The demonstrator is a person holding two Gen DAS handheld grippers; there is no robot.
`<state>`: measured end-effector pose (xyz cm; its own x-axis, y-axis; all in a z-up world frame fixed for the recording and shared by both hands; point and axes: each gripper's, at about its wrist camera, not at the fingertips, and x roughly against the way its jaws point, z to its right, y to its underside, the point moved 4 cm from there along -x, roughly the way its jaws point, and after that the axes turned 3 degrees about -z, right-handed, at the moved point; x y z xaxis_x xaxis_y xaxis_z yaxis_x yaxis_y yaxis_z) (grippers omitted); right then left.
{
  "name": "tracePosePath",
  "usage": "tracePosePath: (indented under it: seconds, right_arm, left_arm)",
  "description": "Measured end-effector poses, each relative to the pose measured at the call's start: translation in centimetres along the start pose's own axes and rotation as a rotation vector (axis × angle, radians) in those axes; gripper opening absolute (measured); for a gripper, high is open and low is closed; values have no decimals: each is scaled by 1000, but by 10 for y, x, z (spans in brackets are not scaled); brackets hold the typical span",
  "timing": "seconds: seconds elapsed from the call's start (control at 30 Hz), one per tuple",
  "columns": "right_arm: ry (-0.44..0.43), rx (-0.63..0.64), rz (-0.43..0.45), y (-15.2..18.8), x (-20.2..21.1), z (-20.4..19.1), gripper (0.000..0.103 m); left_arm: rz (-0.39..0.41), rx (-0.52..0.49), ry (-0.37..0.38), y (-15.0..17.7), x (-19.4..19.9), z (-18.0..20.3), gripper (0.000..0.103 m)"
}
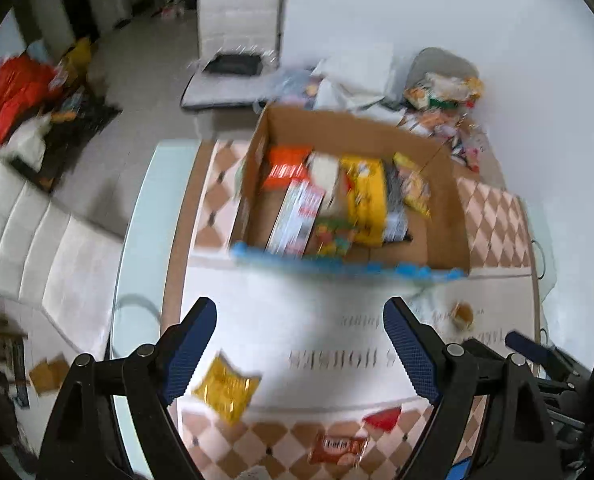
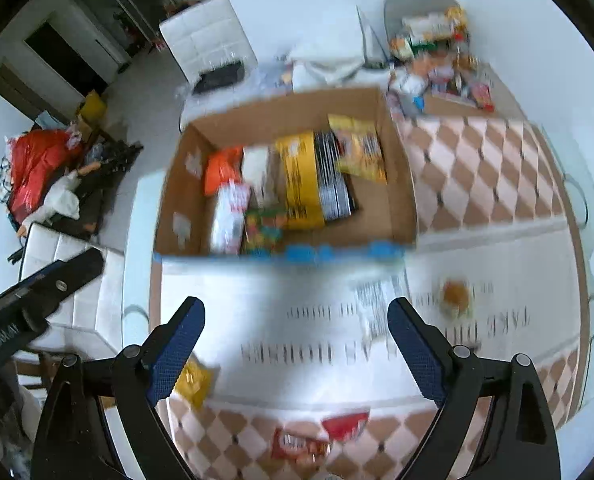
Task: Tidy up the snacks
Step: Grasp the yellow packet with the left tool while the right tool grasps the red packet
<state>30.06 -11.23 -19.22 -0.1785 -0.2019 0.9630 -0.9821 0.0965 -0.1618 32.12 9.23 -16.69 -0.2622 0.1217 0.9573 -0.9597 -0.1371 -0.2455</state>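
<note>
The worktop point(image 2: 477, 184) carried a checked cloth, and my cardboard box point(image 2: 397, 184) sat toward its far edge, snacks packed along its left and middle. A yellow packet point(image 1: 225, 388) lay near the left edge, a brown packet point(image 1: 337, 449) and a red wrapper point(image 1: 383, 418) near the front edge. My left tool point(image 1: 300, 348) and right tool point(image 2: 296, 346) both hung released, gripping nothing.

Left gripper point(image 1: 299, 344) jaws wide apart, nothing between. Cardboard box point(image 1: 441, 208) of snacks ahead. Yellow packet point(image 1: 227, 386) just beside left finger.
</note>
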Motion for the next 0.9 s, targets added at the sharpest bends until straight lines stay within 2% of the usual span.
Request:
tracePosePath:
  seconds: [0.07,0.17,0.3,0.4,0.6,0.77,0.9]
  right_arm:
    - [-7,-29,-75,26,-18,15,95]
    - [-5,-85,-195,66,-54,39,95]
    - [-47,-199,-353,113,-106,68,95]
    - [-97,-304,-439,141,-140,87,95]
    - [-128,-438,-511,161,-182,104,90]
    - [-132,-468,-550,171,-197,101,83]
    - [-127,-459,-555,169,-199,97,83]
  left_arm:
    - [-52,44,0,23,-14,-11,85]
    - [-174,116,6,60,-48,-30,85]
    - [-335,226,34,101,-94,-56,85]
    - [-410,311,54,122,-118,-72,85]
    - [-492,505,120,139,-151,-101,85]
    - [-520,653,161,141,-170,-120,85]
    - [-537,712,147,138,-184,-130,85]
